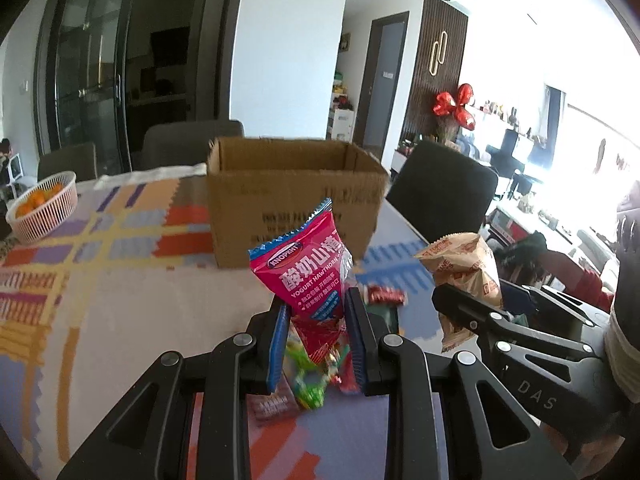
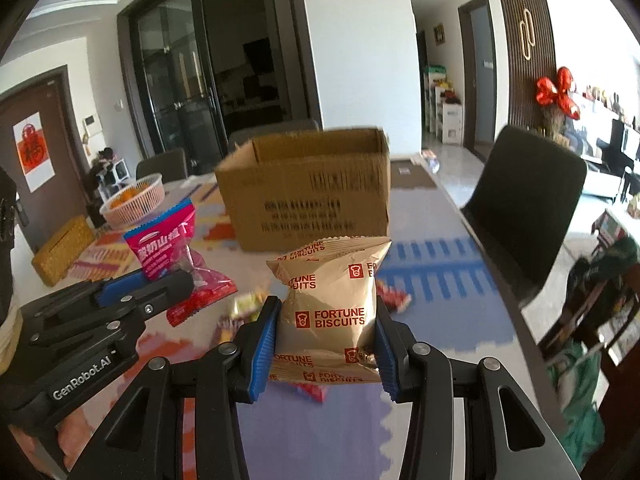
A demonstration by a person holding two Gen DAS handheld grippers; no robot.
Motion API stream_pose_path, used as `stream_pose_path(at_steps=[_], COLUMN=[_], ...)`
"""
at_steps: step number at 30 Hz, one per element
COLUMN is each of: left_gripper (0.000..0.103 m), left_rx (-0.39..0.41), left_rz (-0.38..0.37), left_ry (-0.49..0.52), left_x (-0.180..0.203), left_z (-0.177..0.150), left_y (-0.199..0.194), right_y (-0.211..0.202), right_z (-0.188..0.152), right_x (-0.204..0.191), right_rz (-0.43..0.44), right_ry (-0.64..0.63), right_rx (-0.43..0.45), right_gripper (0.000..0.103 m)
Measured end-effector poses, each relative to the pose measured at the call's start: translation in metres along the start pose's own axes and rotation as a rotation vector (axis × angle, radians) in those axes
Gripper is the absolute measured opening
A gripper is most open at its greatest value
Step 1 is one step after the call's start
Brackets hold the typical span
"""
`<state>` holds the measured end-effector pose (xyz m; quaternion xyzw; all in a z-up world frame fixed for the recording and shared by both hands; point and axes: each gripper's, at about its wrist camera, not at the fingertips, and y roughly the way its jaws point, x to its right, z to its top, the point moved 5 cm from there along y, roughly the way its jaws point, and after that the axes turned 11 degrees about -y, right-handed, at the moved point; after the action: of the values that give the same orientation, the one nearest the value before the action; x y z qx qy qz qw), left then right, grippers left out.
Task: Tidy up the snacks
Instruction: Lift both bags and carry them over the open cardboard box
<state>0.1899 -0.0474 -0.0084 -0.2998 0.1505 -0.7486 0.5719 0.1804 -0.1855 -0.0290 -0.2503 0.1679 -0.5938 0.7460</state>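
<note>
My left gripper (image 1: pixel 318 312) is shut on a pink yogurt hawthorn snack bag (image 1: pixel 308 272) and holds it above the table. My right gripper (image 2: pixel 326 320) is shut on a gold Fortune Biscuits pack (image 2: pixel 328 308), also lifted. An open cardboard box (image 1: pixel 294 192) stands upright ahead of both; it also shows in the right wrist view (image 2: pixel 312 192). The right gripper with the gold pack (image 1: pixel 468 268) shows at the right of the left wrist view. The left gripper with the pink bag (image 2: pixel 168 248) shows at the left of the right wrist view. Several small snacks (image 1: pixel 384 294) lie on the table below.
A pink basket of oranges (image 1: pixel 44 208) sits at the far left of the patterned tablecloth (image 1: pixel 120 280). A yellow woven tissue box (image 2: pixel 64 250) lies near it. A dark chair (image 2: pixel 528 208) stands at the table's right edge. More chairs stand behind the box.
</note>
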Motion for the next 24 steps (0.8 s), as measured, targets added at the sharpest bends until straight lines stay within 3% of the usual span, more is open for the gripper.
stream_pose_path(at_steps=[8,17,24], left_gripper=[0.028,0.028,0.028], left_rx=[0.048,0.071,0.063], left_rz=[-0.013,0.031,0.068], left_ry=[0.016,0.061,0.104], left_x=[0.001,-0.004,-0.004], left_z=[0.052,0.104,0.134], left_y=[0.004,0.027,0.044], right_y=[0.010,0.029,0.052], right_z=[0.048,0.106,0.138], right_x=[0.003,0.013,0.017], right_rz=[0.032,-0.003,0.005], right_ry=[0.018,-0.025,-0.051], right_rx=[0.049,0.086,0.060], right_gripper=[0.045,0.045,0.045])
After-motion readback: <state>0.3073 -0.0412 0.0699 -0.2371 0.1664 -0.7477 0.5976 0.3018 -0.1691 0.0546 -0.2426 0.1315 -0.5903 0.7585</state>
